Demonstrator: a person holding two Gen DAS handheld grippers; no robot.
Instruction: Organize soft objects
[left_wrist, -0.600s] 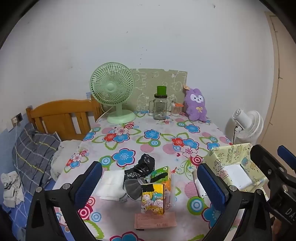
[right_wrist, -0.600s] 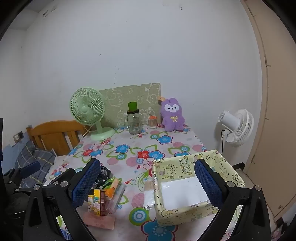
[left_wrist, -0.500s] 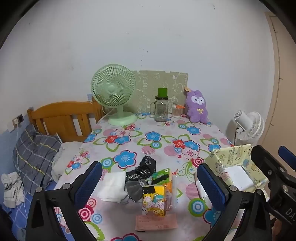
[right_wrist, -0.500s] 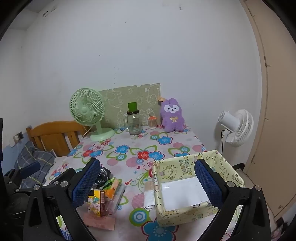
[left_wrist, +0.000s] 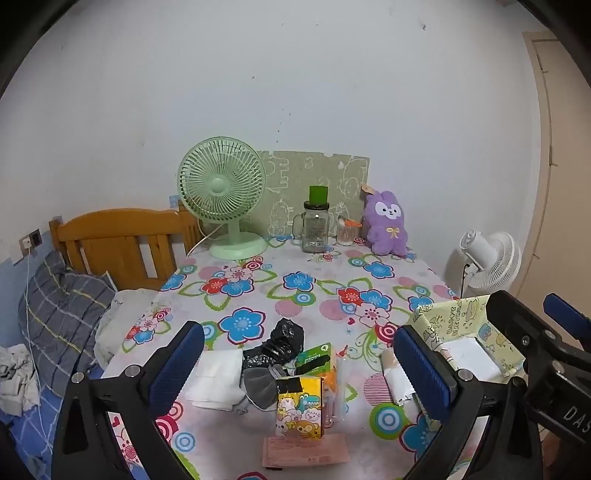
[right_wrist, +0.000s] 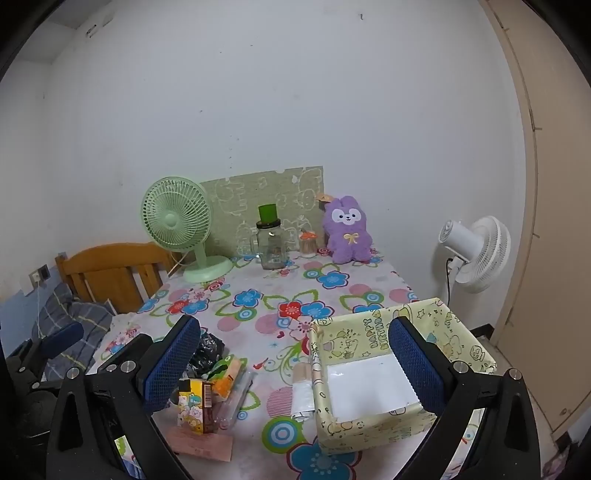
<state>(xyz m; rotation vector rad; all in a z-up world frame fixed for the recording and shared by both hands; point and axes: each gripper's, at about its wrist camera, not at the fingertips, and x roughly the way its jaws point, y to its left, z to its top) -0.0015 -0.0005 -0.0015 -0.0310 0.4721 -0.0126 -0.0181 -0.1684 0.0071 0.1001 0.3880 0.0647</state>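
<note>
Even, soft indoor light; sharp focus; strong fisheye bending, dark corners; source perhaps overhead.

Both grippers wide-jawed (seemingly empty)

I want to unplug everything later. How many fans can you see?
2. A green fan stands on the table's far left; a white fan stands on the floor beyond the table's right edge. Others may be out of view.

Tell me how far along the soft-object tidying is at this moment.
Nothing looks done: the yellow box holds no soft item. Nothing is in hand; the left gripper and right gripper are both open and empty. Left: the white cloth, grey mask and black bag lie on the table.
</note>
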